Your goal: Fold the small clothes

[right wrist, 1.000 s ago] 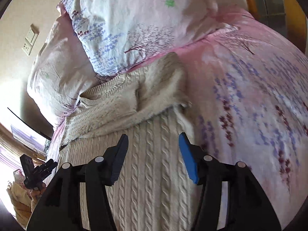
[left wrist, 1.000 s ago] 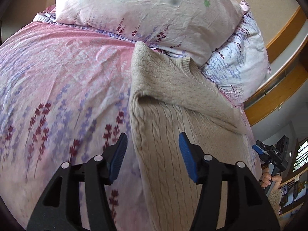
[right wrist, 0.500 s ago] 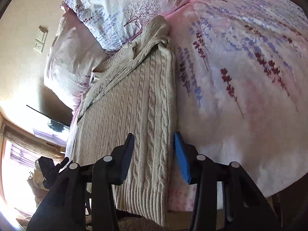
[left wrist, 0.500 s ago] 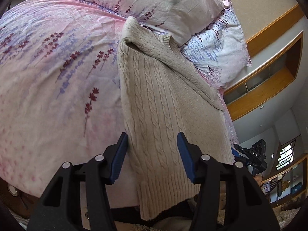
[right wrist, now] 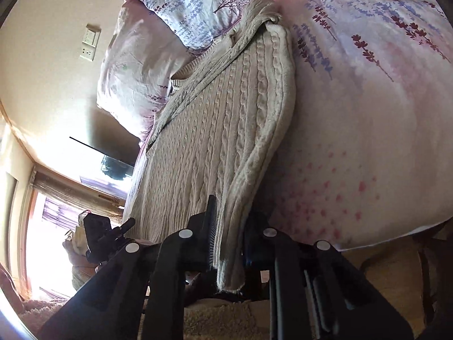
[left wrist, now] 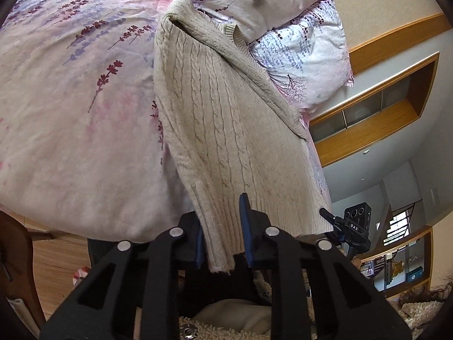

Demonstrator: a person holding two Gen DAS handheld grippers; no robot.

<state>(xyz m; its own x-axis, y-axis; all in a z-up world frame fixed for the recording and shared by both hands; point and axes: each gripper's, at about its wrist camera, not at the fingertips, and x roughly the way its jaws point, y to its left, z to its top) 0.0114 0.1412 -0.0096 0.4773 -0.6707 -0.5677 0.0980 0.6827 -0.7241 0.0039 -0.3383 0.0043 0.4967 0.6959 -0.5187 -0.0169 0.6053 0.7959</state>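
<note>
The left gripper (left wrist: 222,233) pinches one hem corner of the sweater (left wrist: 223,119); the right gripper (right wrist: 228,239) pinches the other. The sweater lies lengthwise on the bed (left wrist: 70,119), hem at its near edge, collar by the pillows (left wrist: 305,56).

Both wrist cameras are sitting low at the foot edge of the bed (left wrist: 70,141), looking forward along their own fingers toward the pillows (left wrist: 308,53) at the head. The left view is riding just behind the left gripper (left wrist: 220,232), at the left corner of the cable-knit sweater (left wrist: 220,119)'s hem, close enough to fill the frame. The right view is doing likewise behind the right gripper (right wrist: 229,238) at the opposite corner. The 2 views are sharing the sweater, bedspread and pillows, and each is catching the other gripper at its edge.
</note>
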